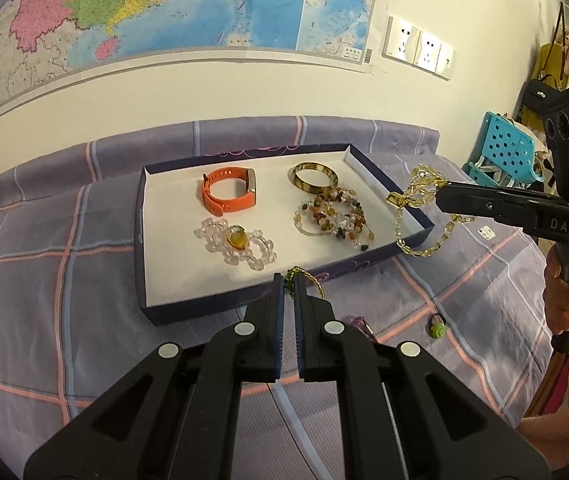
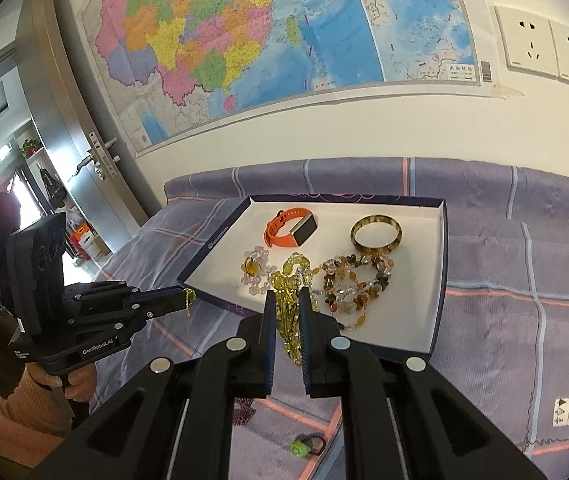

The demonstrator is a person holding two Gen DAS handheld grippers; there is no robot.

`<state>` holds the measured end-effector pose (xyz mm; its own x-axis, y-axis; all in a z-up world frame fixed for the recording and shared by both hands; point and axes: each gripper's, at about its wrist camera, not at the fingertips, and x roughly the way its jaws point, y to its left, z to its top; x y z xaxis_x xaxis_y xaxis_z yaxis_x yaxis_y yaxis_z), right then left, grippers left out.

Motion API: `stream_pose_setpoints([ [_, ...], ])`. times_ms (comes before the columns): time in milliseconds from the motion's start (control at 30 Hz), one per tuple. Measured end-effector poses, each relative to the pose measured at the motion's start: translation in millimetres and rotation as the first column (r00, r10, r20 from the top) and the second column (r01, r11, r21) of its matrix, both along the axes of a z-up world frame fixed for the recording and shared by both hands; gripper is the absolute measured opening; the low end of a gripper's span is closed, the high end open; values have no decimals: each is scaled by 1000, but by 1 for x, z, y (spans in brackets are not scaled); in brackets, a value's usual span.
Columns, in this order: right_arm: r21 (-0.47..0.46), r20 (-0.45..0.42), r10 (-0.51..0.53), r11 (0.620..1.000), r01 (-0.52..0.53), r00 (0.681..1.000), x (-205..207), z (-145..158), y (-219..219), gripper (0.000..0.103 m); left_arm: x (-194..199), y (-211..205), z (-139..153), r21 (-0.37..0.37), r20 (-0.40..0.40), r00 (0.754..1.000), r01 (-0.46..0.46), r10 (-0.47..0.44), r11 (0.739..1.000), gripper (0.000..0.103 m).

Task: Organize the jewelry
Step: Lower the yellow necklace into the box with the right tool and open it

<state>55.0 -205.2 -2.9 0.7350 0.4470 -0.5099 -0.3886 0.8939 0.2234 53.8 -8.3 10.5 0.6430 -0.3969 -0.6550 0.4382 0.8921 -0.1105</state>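
A dark blue tray [image 1: 140, 216] with a white floor lies on the bed and holds an orange watch [image 1: 228, 194], an amber bangle [image 1: 315, 177], a clear bead bracelet [image 1: 236, 242] and a multicolour stone bracelet [image 1: 336, 216]. My left gripper [image 1: 289, 283] is shut on a small green and gold chain [image 1: 304, 278] at the tray's near edge. My right gripper [image 2: 287, 300] is shut on a yellow bead necklace [image 2: 290, 308], which hangs over the tray's right edge [image 1: 412, 216]. The tray [image 2: 440, 280] also shows in the right wrist view.
A green flower hair tie [image 1: 436, 327] and a purple bead item [image 1: 358, 325] lie on the purple checked bedspread [image 1: 64, 280] near the tray. A blue plastic basket [image 1: 504, 152] stands at the right. A map and sockets hang on the wall behind.
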Motion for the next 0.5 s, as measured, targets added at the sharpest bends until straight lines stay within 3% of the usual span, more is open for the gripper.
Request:
stream_pose_setpoints([
  [500,-1,-20,-25,1000,25,999,38,0,0,9,40,-2,0,10,-10,999,-32,32,999,5],
])
